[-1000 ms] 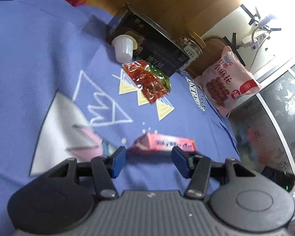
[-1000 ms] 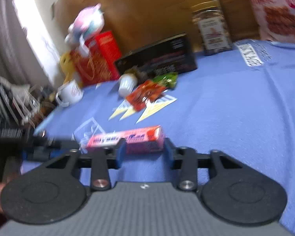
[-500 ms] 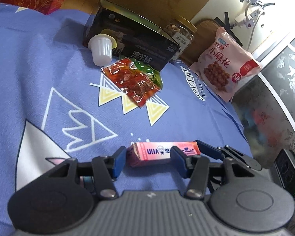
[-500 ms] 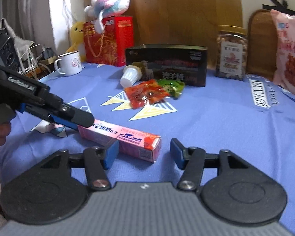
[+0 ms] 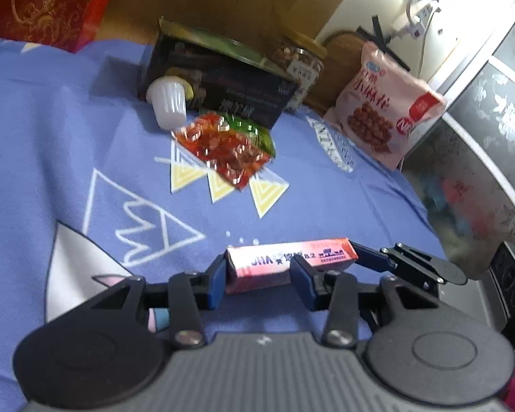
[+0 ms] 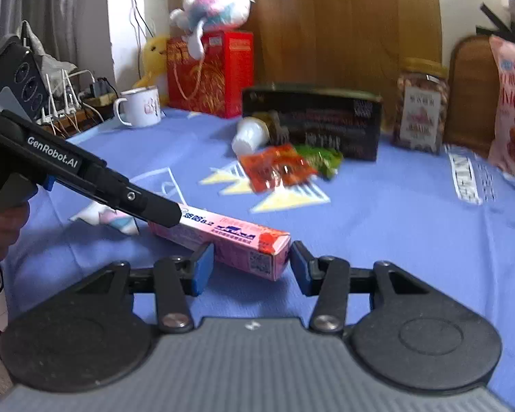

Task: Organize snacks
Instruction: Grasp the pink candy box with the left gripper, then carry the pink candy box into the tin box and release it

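From the left wrist view, the left tool (image 5: 259, 279) has been closing on one end of the long pink snack box (image 5: 288, 262). The box lies on the blue cloth (image 5: 86, 120), so it can be lifted.

From the right wrist view, the right tool (image 6: 249, 267) has been closing too. Its pads sit beside the box's other end and do not squeeze it yet.

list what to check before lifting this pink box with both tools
1. Pink box lies flat on the blue cloth: ok.
2. Box end sits between the jaws of the right tool, which have just been closing: ok.
3. Right pads pressing the box: not ok, a gap shows.
4. Left tool is at the box's far end, jaws just been closing: ok.
5. Box between the left jaws and gripped: cannot tell.
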A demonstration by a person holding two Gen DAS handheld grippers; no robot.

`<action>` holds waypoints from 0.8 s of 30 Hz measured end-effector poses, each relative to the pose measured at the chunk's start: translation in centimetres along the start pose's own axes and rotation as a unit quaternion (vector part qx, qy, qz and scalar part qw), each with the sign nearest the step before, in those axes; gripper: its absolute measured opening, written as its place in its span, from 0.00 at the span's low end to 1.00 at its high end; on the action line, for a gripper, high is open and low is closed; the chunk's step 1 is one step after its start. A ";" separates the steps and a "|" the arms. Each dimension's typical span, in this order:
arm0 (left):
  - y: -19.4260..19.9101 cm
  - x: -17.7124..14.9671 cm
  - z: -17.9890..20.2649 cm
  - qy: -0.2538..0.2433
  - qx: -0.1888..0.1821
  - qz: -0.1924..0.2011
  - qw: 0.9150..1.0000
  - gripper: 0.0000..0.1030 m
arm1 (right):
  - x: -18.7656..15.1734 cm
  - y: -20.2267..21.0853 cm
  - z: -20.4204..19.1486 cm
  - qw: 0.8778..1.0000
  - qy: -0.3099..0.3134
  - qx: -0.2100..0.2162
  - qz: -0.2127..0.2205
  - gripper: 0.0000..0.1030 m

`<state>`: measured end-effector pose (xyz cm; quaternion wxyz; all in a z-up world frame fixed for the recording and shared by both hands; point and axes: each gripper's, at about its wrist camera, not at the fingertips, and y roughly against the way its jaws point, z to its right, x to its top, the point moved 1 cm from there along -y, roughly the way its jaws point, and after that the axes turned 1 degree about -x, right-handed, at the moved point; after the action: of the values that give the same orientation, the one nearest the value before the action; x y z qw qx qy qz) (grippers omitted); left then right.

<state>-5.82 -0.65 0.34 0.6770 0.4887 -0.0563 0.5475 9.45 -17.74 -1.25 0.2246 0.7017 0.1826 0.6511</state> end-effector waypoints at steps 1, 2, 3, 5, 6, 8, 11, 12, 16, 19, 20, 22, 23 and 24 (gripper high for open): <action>0.4 0.2 0.1 -0.003 0.000 0.006 1.000 0.38 | 0.4 0.1 0.0 1.000 0.002 0.001 0.005 0.50; 0.7 0.5 0.3 -0.006 0.002 0.013 1.000 0.38 | 0.8 0.1 -0.1 1.000 0.004 0.002 0.012 0.50; 1.0 0.8 0.4 -0.010 0.004 0.019 1.000 0.38 | 1.2 0.0 -0.1 1.000 0.004 0.002 0.017 0.50; 1.4 1.4 0.5 -0.016 0.008 0.027 0.999 0.38 | 1.8 -0.1 0.0 1.000 0.005 0.004 0.026 0.50; 1.4 1.7 0.5 -0.017 0.009 0.029 0.999 0.38 | 2.1 -0.3 0.0 1.000 0.005 0.004 0.029 0.50; 1.3 2.3 0.3 -0.016 0.010 0.029 0.999 0.38 | 2.5 -0.6 0.1 0.999 0.006 0.002 0.032 0.50; 1.0 3.4 0.2 -0.019 0.013 0.029 0.999 0.38 | 3.0 -1.3 0.4 0.999 0.007 0.000 0.034 0.50; 0.9 3.8 0.2 -0.021 0.013 0.029 0.999 0.39 | 3.2 -1.5 0.5 0.999 0.008 -0.001 0.035 0.50; 0.3 6.0 0.2 -0.028 0.013 0.037 0.999 0.39 | 4.6 -2.3 1.2 0.999 0.013 -0.006 0.043 0.50; -0.2 8.0 0.0 -0.030 0.012 0.045 0.998 0.40 | 6.0 -3.1 2.0 0.998 0.019 -0.012 0.055 0.50; -0.3 8.8 0.0 -0.031 0.013 0.049 0.998 0.40 | 6.6 -3.4 2.3 0.998 0.020 -0.015 0.059 0.50; -0.8 10.6 0.1 -0.035 0.016 0.058 0.998 0.39 | 7.8 -4.1 3.0 0.997 0.024 -0.019 0.066 0.50; -1.1 11.6 0.1 -0.037 0.018 0.063 0.997 0.39 | 8.4 -4.6 3.5 0.997 0.025 -0.021 0.070 0.50; -1.3 12.4 0.1 -0.038 0.019 0.067 0.997 0.40 | 9.1 -5.0 4.0 0.997 0.025 -0.023 0.074 0.50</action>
<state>0.17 7.85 7.17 0.6265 0.5174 -0.1043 0.5735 14.36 -8.87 3.32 0.1871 0.6916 0.1206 0.6871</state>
